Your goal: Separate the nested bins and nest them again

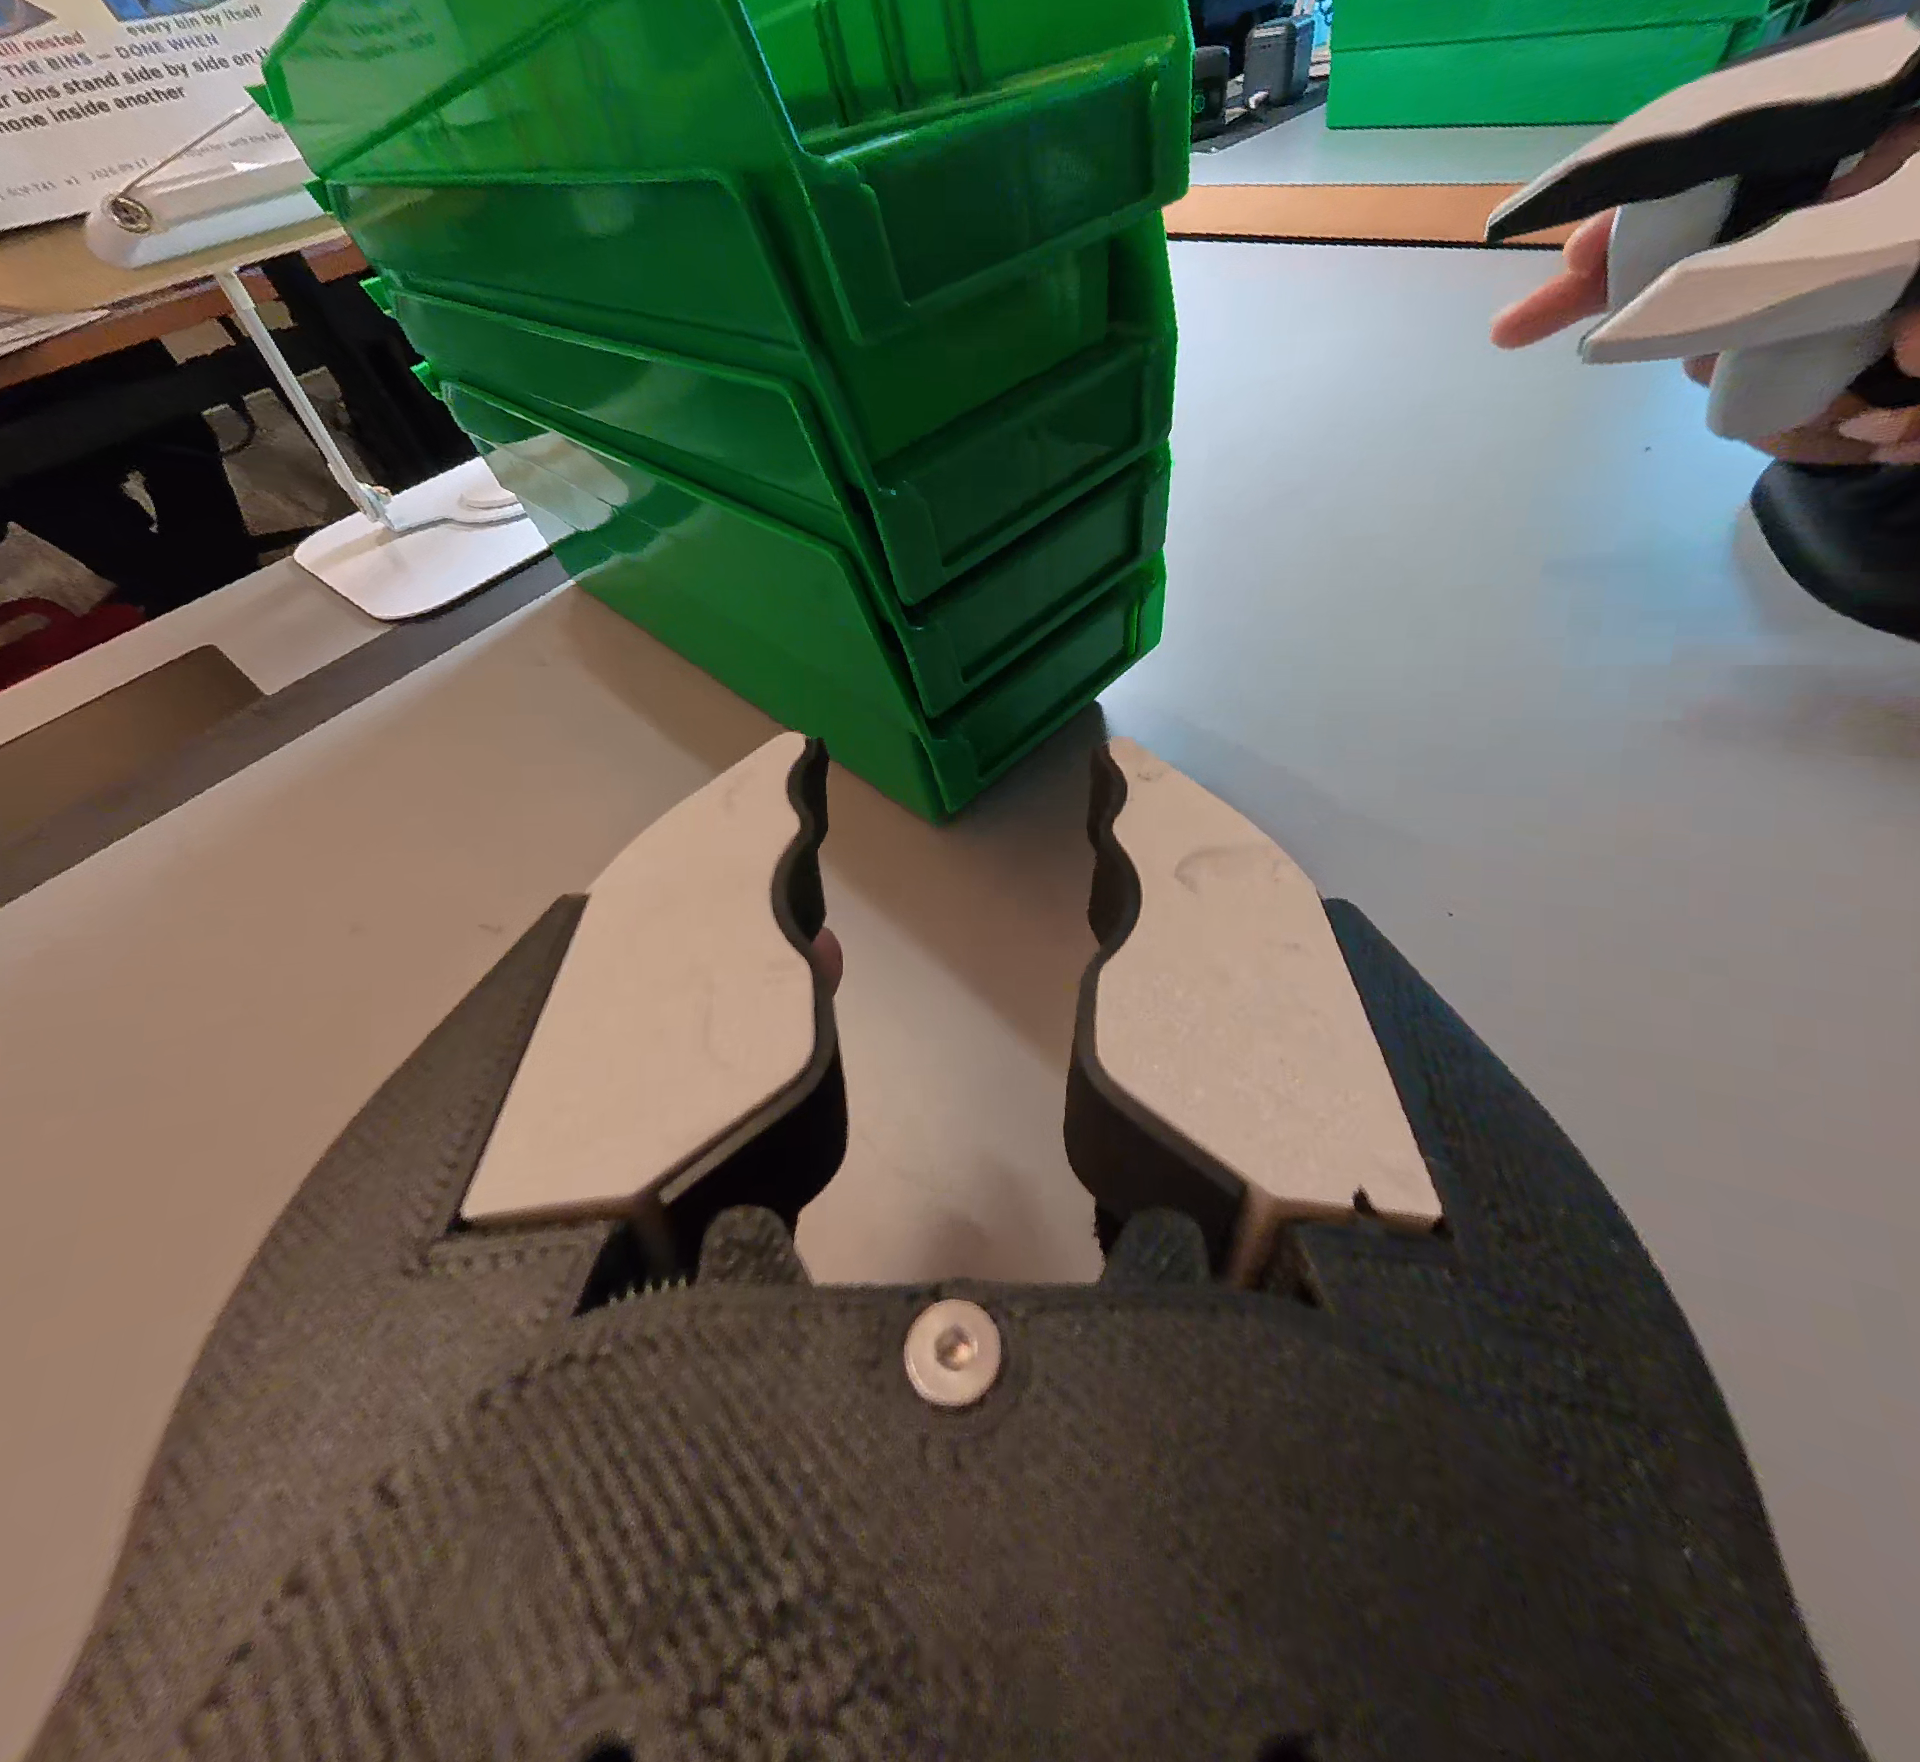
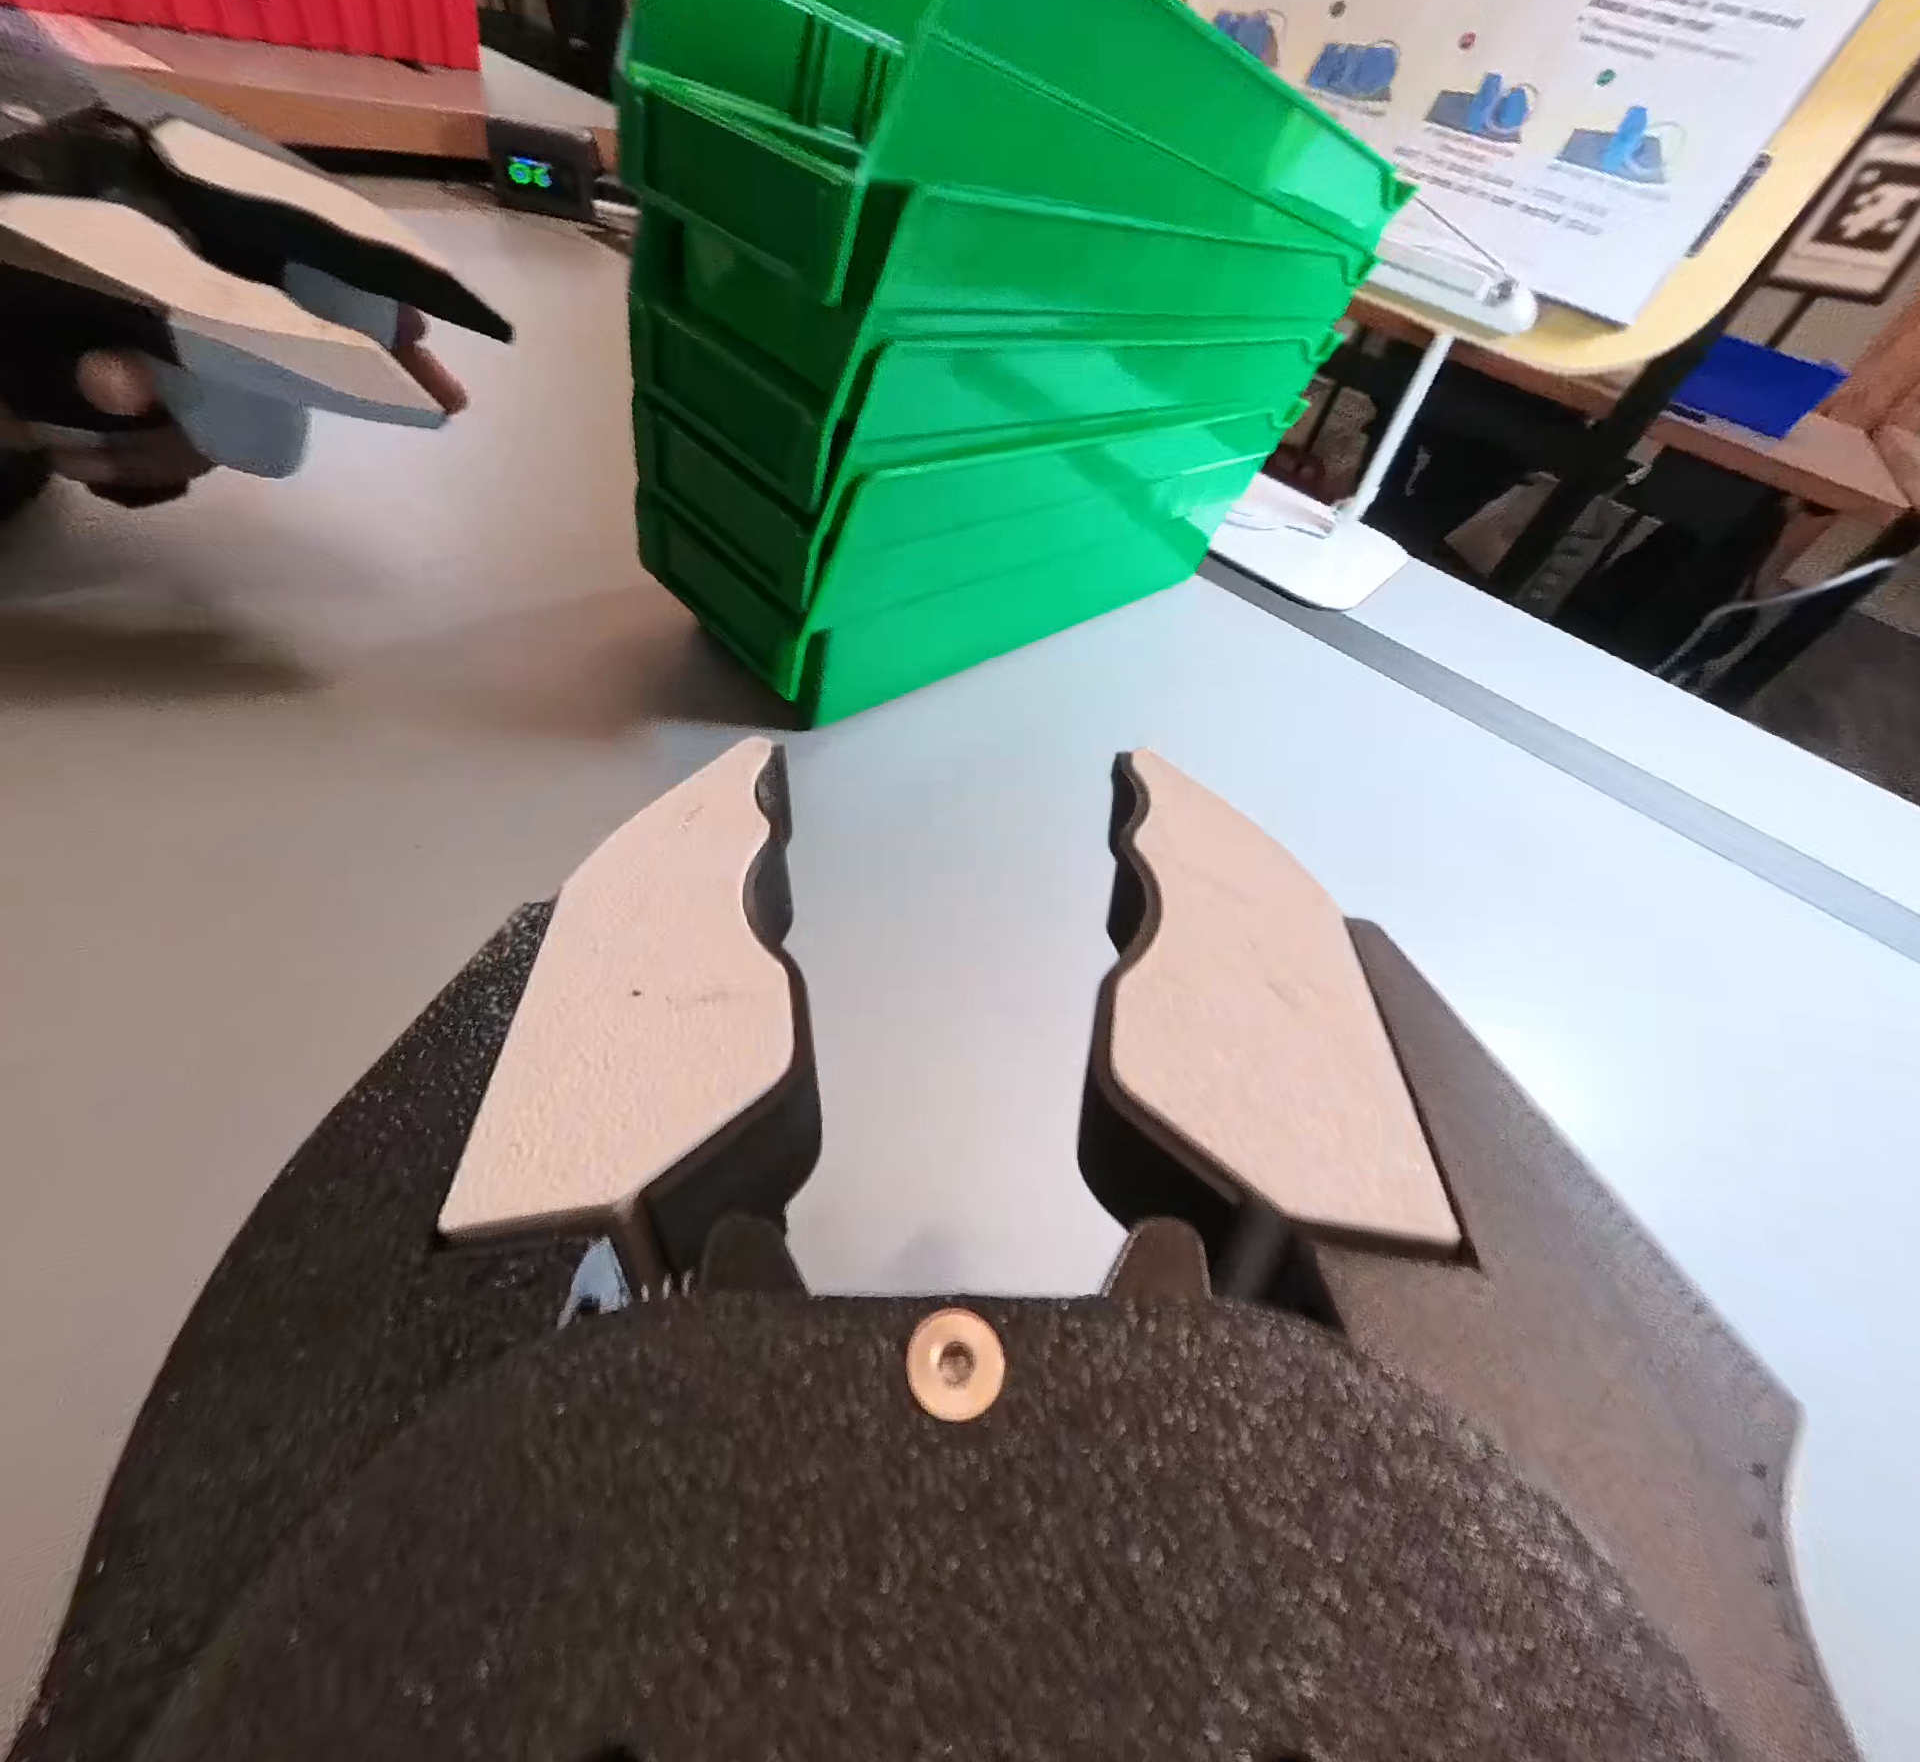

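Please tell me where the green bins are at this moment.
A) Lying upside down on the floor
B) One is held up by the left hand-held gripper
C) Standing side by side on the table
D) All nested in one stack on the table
D: the green bins sit one inside another as a single stack on the table, and the left hand-held gripper and right hand-held gripper are both open and empty.

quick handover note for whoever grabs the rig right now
Left gripper: open, holding nothing, low over the table, just short of the stack's bottom corner.
Right gripper: open, holding nothing, a little farther back.
Green bins: one nested stack on the grey table, top bin tilted up.
Done: no bin stands apart on the table.
Left: pull each bin out and set it apart, then nest them all again.
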Demonstrator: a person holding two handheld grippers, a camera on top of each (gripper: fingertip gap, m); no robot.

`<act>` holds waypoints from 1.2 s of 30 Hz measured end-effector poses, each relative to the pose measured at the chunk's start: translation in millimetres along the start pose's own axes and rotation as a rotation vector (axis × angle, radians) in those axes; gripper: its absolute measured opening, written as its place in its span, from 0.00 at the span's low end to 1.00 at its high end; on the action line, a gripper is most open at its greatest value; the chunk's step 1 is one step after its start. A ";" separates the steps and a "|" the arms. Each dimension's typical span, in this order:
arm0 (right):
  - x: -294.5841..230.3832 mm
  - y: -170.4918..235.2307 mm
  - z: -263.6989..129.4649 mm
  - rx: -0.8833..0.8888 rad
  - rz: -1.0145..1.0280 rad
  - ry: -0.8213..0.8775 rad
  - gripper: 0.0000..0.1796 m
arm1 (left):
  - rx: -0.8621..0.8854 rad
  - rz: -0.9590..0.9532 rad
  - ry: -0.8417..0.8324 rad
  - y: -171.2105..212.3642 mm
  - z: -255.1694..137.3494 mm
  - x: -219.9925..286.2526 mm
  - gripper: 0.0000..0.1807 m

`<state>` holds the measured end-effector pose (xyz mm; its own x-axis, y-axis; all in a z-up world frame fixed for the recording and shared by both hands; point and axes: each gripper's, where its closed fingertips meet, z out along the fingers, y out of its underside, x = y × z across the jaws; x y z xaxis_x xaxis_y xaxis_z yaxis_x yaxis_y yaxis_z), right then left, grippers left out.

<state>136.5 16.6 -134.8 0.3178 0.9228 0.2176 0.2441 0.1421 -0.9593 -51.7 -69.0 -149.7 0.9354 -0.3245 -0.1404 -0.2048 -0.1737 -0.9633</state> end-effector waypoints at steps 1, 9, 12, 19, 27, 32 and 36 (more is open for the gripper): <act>4.5 4.6 0.3 0.011 0.012 0.017 0.33 | -0.001 -0.002 0.001 1.0 1.3 0.4 0.27; 9.0 5.6 -0.8 0.055 0.094 0.001 0.33 | 0.023 -0.019 -0.029 0.2 2.4 -4.5 0.27; 7.3 5.2 -0.2 0.061 0.084 -0.002 0.33 | 0.043 0.008 -0.031 -4.8 -1.3 -5.3 0.27; 9.2 6.4 1.4 0.056 0.109 0.000 0.34 | 0.022 0.039 -0.012 -2.6 -1.8 -4.8 0.25; 5.0 9.7 5.6 0.038 0.097 -0.015 0.34 | 0.037 0.064 0.016 -12.3 -1.8 9.0 0.22; 2.7 13.4 9.2 0.018 0.069 -0.013 0.33 | 0.087 0.152 0.031 -41.8 -5.2 20.1 0.21; 1.3 14.1 9.4 0.020 0.047 -0.008 0.33 | 0.020 0.312 0.060 -77.6 -3.5 21.3 0.20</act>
<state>131.7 23.1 -149.7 0.3214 0.9313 0.1712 0.2104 0.1061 -0.9718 -16.8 -65.7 -77.2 0.8096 -0.4132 -0.4168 -0.4732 -0.0393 -0.8801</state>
